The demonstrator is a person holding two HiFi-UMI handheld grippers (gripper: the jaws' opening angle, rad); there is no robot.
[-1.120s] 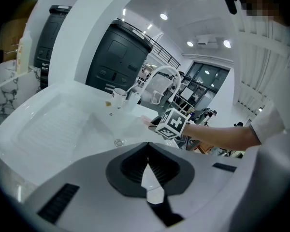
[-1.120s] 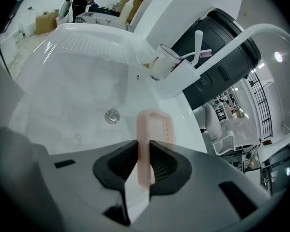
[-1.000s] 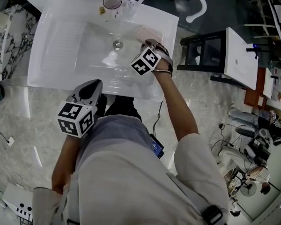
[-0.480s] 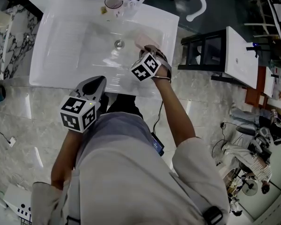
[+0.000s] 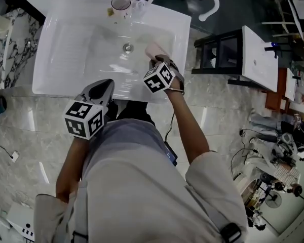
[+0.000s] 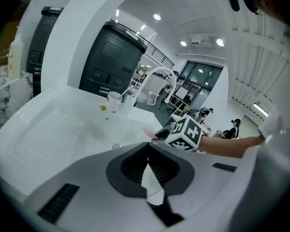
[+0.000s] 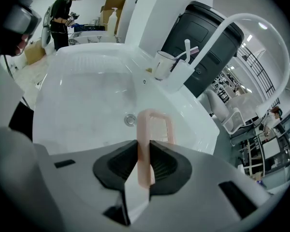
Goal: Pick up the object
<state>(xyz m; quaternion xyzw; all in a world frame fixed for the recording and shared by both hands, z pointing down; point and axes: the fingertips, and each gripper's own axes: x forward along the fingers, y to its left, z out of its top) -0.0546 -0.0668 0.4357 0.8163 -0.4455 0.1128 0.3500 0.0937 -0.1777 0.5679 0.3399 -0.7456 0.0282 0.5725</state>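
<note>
Looking at a pink plastic dish (image 7: 143,127), soap-tray type, hanging on edge over the right side of the white washbasin (image 5: 66,39) bowl, just right of the drain (image 5: 127,48). Pinched across one thin side wall by the right gripper (image 7: 144,146), with jaws closed onto that wall from both faces and most of the dish sticking out past the tips. Makes sense as a grip: only the rim is thin enough to fit between the pads, no way to span the flat body. Pointing steeply down into the bowl, so reaching in from above rather than scraping along the porcelain. Seems clear of the basin floor, though hard to confirm the gap from either view. Reads as pick basically done, lift in hand.

Left gripper (image 6: 147,151): jaws pressed together, nothing in them. Parked over the front rim of the basin, well apart from the dish, aimed across the bowl. Probably just kept out of the way; no job for it on a one-handed pick.

Further out: cup (image 5: 120,3) with a toothbrush on the back ledge, near the base of the arched white faucet (image 7: 253,17). Both well behind the dish. Worth watching for slip: smooth, possibly wet plastic held by a narrow strip.
</note>
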